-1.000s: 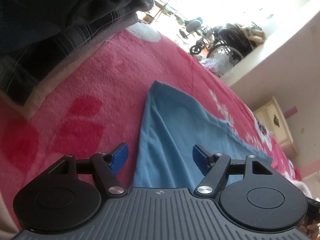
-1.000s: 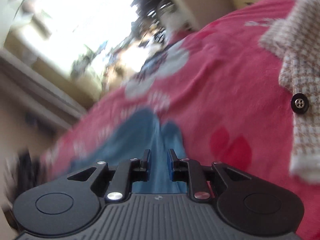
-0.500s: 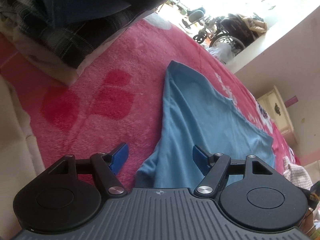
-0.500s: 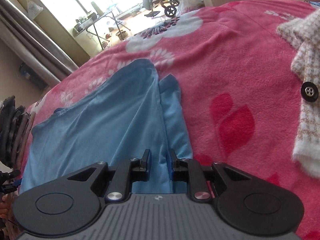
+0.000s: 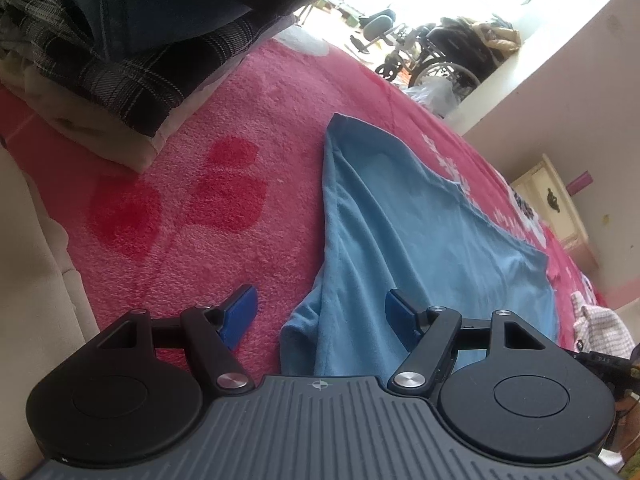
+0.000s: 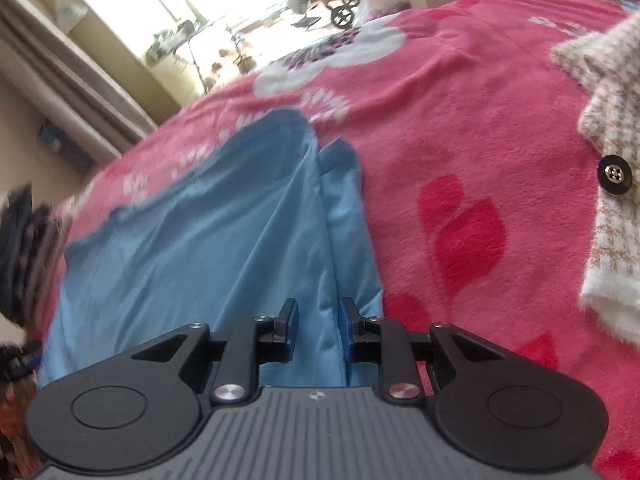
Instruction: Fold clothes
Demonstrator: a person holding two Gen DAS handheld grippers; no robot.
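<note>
A light blue garment lies spread on the pink flowered blanket. My left gripper hovers open and wide over its near corner, with one finger over the blanket and the other over the cloth. In the right wrist view the same blue garment shows a long fold ridge running toward me. My right gripper sits low over that ridge near the cloth's right edge. Its jaws are opening, with a narrow gap between the pads. Blue fabric shows in the gap, but the pads do not press on it.
A stack of folded dark and plaid clothes sits at the left. A checked knit garment with a black button lies at the right; its edge also shows. A cream cabinet and a wheelchair stand beyond the bed.
The right wrist view swung and sank toward the blue garment, and the right jaws have parted a little. The left wrist view rolled slightly, bringing the garment's near corner between its fingers.
</note>
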